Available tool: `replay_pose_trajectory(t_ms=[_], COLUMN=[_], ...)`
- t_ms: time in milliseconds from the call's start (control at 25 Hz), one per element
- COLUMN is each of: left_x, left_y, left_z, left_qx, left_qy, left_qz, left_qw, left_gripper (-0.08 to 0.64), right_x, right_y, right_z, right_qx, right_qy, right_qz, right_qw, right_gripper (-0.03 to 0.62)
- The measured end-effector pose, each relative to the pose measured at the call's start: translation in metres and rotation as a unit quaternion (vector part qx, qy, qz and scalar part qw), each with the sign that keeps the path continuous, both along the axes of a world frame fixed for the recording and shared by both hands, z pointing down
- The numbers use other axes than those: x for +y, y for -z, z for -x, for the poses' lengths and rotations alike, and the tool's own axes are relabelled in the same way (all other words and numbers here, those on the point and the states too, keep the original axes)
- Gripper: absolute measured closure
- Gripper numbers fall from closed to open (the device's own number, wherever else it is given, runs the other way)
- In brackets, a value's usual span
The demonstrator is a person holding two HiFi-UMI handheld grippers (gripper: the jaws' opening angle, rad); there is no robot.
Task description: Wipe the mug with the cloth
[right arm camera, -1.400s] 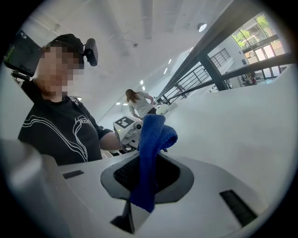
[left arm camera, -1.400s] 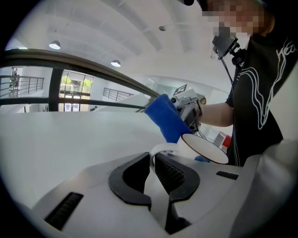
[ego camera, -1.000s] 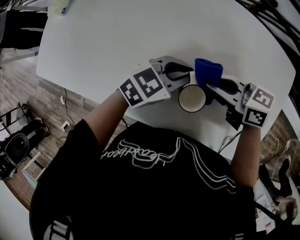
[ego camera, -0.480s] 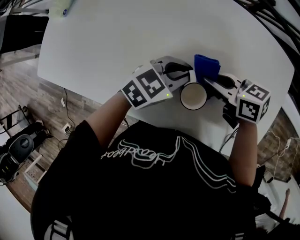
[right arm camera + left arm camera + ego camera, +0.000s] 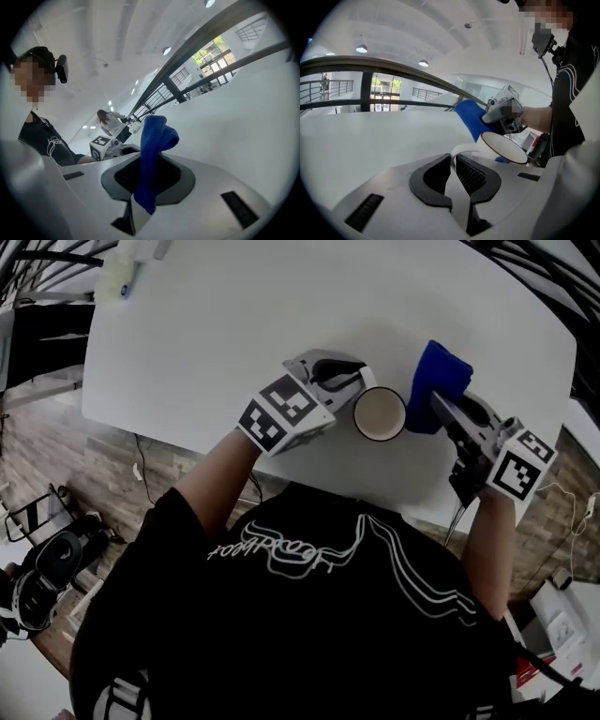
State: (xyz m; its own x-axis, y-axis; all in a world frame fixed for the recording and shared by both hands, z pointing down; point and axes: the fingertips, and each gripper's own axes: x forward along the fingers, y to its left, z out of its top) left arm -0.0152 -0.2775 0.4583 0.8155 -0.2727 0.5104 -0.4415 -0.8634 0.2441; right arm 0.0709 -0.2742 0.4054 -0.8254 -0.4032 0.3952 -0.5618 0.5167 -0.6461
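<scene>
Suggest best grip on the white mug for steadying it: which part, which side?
Take the white mug by its handle, from the person's left. The thin loop juts out on that side and fits between the pads, while the round body is wide. The left gripper is clamped there, leaving the other side free for the blue cloth in the right gripper.

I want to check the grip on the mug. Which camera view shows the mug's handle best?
The left gripper view: there the left gripper is shut on the white handle. The head view shows only the mug from above, its handle hidden under the gripper. The right gripper view shows the cloth, but no mug.
</scene>
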Motion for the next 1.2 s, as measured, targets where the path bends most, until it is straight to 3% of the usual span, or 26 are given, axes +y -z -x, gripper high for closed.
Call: replay_pose_trajectory(t_ms=[200, 400, 800, 1200], left_x=[-0.003, -0.004, -0.001, 0.016], left_y=[-0.005, -0.014, -0.017, -0.006], left_z=[-0.018, 0.006, 0.002, -0.006], left_qx=[-0.017, -0.03, -0.056, -0.073], left_qy=[-0.001, -0.005, -0.015, -0.023], left_qz=[-0.005, -0.003, -0.001, -0.008], left_qw=[0.9998, 0.9995, 0.9983, 0.997], left_gripper=[0.517, 0.517, 0.517, 0.514], right_x=[0.014, 0.024, 0.022, 0.023], right_y=[0.006, -0.001, -0.005, -0.014], right_z=[-0.039, -0.026, -0.031, -0.03], right_qx=[-0.039, -0.065, -0.111, -0.102], right_qy=[-0.058, -0.09, -0.109, -0.099], right_qz=[-0.003, 0.012, 0.021, 0.024], right_qw=[0.998, 0.994, 0.988, 0.99], right_gripper=[0.532, 0.534, 0.533, 0.534])
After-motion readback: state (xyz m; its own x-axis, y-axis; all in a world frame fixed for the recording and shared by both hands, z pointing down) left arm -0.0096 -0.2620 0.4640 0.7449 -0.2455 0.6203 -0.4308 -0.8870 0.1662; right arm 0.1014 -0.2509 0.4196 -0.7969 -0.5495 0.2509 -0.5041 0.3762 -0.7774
